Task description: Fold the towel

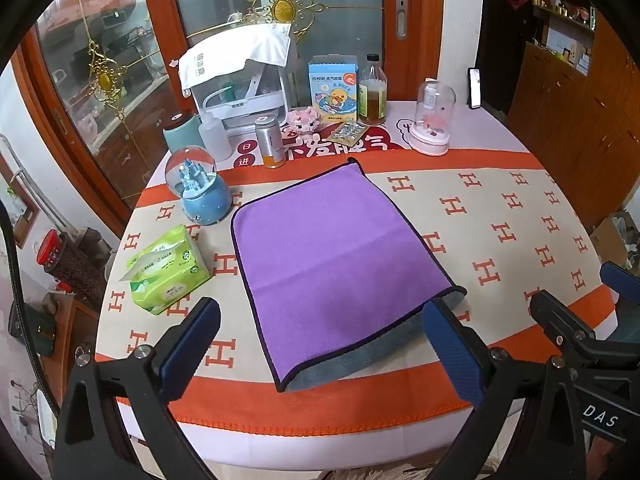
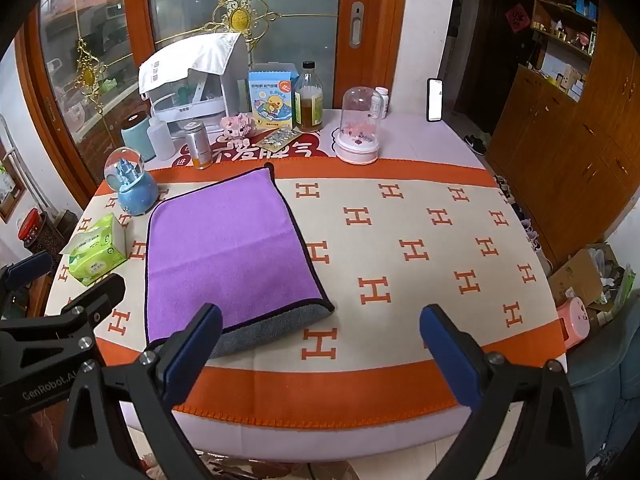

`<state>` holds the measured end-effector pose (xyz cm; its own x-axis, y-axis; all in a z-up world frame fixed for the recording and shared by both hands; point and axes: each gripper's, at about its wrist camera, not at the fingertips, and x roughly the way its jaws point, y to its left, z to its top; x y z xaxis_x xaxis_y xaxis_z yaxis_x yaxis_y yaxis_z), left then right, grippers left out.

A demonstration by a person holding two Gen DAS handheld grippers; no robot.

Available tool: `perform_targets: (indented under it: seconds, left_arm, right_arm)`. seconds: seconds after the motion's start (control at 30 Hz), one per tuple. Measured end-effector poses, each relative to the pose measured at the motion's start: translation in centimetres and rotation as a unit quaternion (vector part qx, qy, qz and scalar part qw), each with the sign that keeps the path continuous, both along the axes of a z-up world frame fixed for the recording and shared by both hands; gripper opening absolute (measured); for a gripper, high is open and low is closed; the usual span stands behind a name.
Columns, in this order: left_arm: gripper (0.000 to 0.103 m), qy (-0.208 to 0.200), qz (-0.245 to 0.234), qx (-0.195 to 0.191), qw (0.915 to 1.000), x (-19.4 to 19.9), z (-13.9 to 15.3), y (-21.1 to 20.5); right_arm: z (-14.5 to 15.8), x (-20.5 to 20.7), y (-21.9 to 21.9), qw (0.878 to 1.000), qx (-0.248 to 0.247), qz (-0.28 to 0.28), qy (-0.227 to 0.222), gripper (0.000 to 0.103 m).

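The towel (image 1: 332, 256) lies on the bench (image 1: 500, 220) already doubled once — purple face up, grey underside showing along its near edge. Both the left gripper (image 1: 320, 348) and right gripper (image 2: 320, 352) hover above the near bench edge, jaws apart, holding nothing. Next, probably, a second fold: pinch the near corners. Only the right view shows the bare bench to the towel's right — the left centres the towel.
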<state>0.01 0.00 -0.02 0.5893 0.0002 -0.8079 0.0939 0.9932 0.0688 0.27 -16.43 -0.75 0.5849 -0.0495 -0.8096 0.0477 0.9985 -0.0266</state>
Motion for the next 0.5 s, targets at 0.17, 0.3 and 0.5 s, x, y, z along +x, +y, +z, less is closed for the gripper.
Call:
perform_targets:
  seconds: [0.17,0.3,0.5]
  left_arm:
    - [0.101,0.0,0.001,0.001,1.0,0.02,-0.03,0.01]
    - [0.101,0.0,0.001,0.002,1.0,-0.41,0.06,0.39]
    - [0.101,0.001,0.003,0.001,1.0,-0.24,0.2,0.91]
  right_arm:
    - [-0.04,-0.05,0.11,1.0,0.002,0.002,0.0,0.1]
    - [0.06,-0.19,0.29,1.0,0.002,0.004,-0.001,0.1]
    - [-0.09,-0.15,0.25,1.0,0.002,0.004,-0.003,0.1]
